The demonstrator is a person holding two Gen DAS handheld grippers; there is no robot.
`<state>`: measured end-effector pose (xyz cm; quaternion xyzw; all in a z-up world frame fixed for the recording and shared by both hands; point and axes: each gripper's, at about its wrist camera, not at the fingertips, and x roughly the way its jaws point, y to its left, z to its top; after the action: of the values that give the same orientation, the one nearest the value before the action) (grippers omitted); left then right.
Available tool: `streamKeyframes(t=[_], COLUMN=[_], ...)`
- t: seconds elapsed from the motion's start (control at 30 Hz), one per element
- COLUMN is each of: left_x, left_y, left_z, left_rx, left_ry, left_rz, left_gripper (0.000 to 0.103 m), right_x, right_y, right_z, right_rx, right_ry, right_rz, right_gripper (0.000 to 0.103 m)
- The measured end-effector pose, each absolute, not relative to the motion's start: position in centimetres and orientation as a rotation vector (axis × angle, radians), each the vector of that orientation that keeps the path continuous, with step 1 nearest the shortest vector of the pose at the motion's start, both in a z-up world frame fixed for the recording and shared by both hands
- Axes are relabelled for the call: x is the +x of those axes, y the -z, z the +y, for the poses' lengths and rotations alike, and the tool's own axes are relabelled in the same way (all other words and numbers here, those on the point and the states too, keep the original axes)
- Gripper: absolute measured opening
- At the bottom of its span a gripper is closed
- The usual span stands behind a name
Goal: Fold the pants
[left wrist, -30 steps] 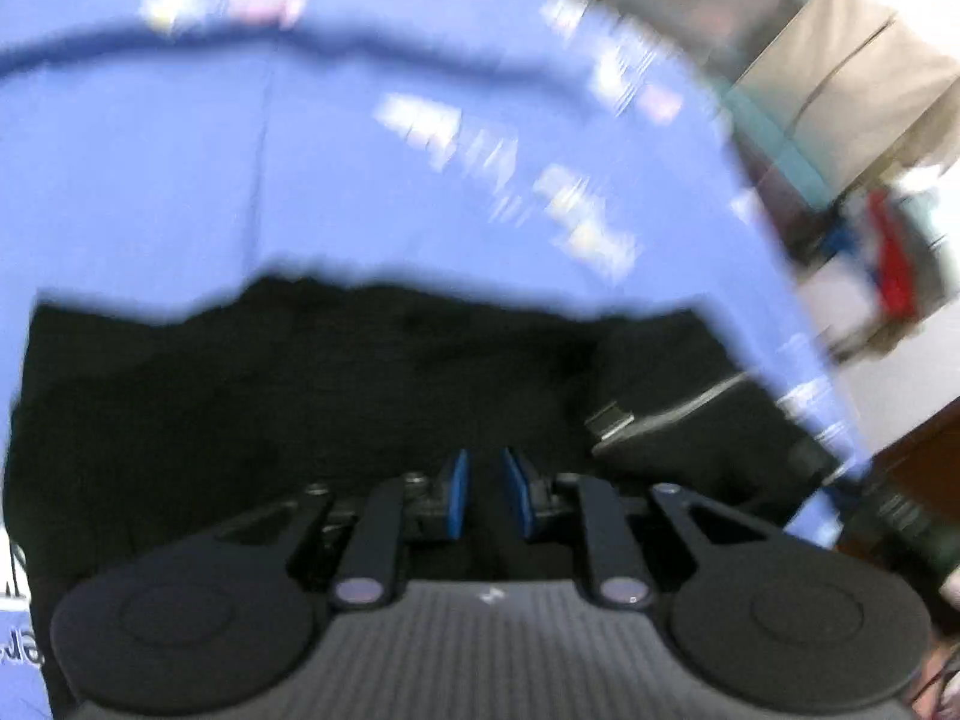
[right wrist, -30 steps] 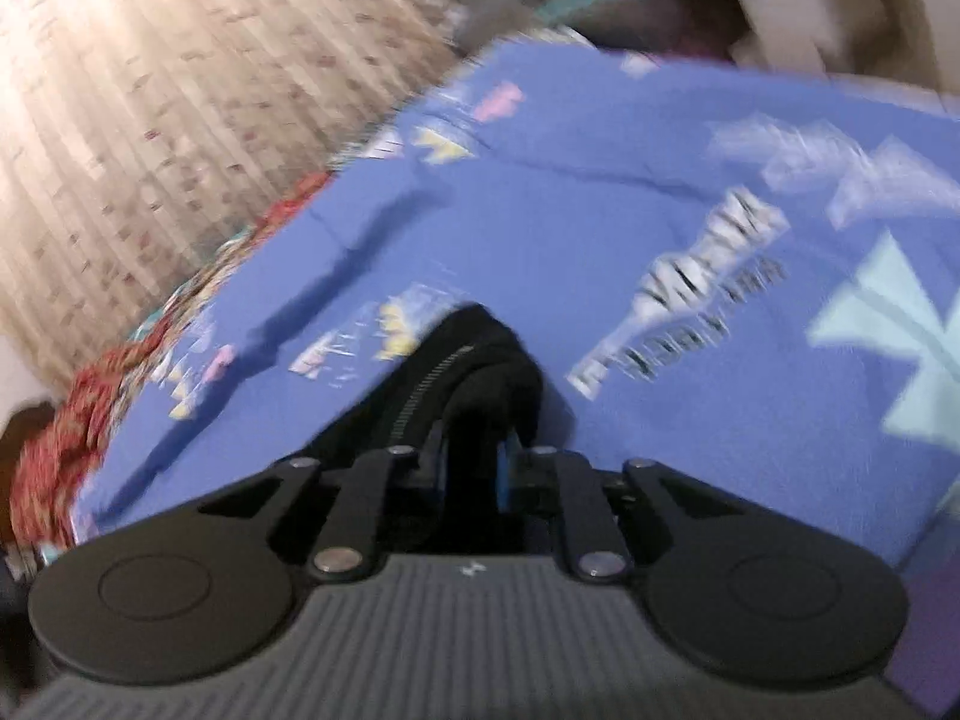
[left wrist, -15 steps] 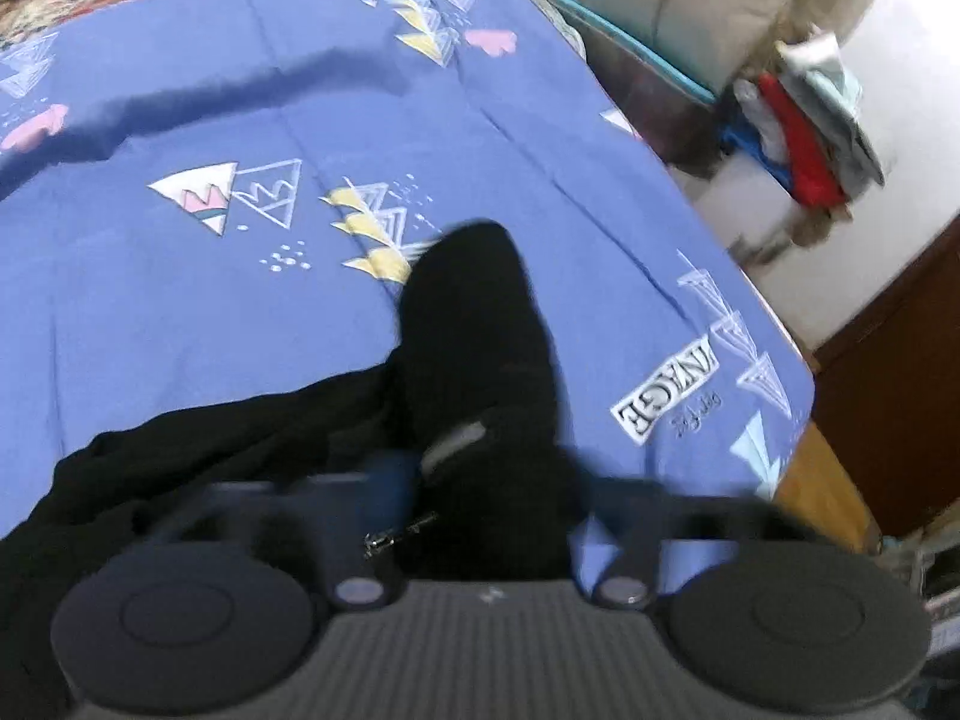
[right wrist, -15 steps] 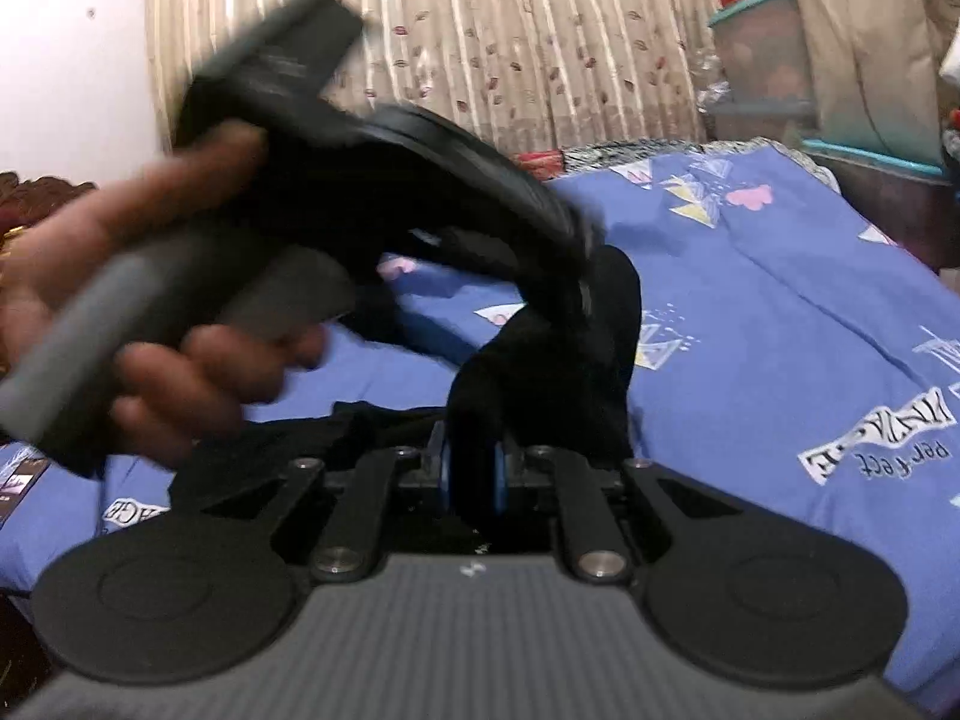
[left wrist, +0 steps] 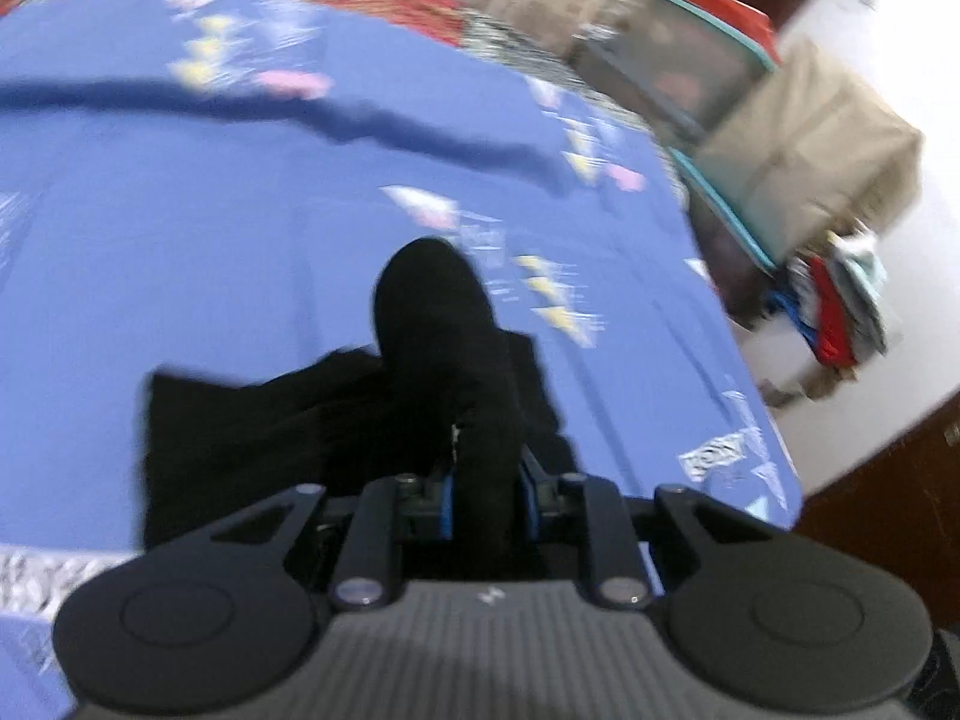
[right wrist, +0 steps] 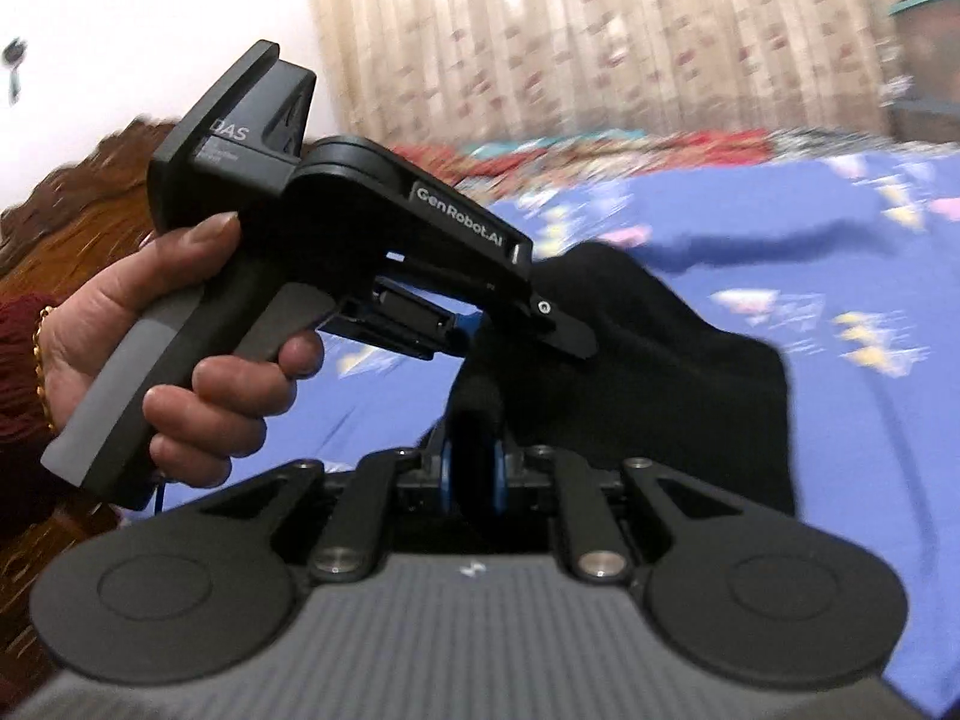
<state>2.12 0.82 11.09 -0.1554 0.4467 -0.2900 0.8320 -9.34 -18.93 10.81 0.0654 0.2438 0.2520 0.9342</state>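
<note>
Pants (left wrist: 438, 324) being lifted above the blue bedsheet (left wrist: 180, 240), near its right edge.
Left gripper (left wrist: 485, 492) and right gripper (right wrist: 473, 468) are each pinching black cloth; keeping both pinches level and pulling taut should be giving a clean fold.

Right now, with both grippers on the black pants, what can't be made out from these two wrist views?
- Left gripper fingers: left wrist view; bunched black fabric pants cover their tips.
- Right gripper fingers: right wrist view; cloth between them hides the pads.
- Pants' full shape: the camera body cuts off their lower part in both views.
- Print on the blue patterned bedsheet: motion-blurred, unreadable.
</note>
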Motion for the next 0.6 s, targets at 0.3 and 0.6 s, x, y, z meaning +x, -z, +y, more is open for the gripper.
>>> streamKeyframes(t=[0.3,0.6], left_x=[2.4,3.7], left_y=[-6.7,-1.0], left_z=[7.7,8.4], left_rx=[-0.475,-0.563], left_ry=[0.514,0.45], left_rz=[0.966,1.046], left_gripper=[0.018,0.022], right_x=[-6.2,-6.7], right_y=[-9.3,-5.5], right_z=[-13.7,-11.9], right_rx=[0.055,0.088], right_ry=[-0.622,-0.659], right_rz=[0.634,0.803], right_gripper=[0.016,0.022])
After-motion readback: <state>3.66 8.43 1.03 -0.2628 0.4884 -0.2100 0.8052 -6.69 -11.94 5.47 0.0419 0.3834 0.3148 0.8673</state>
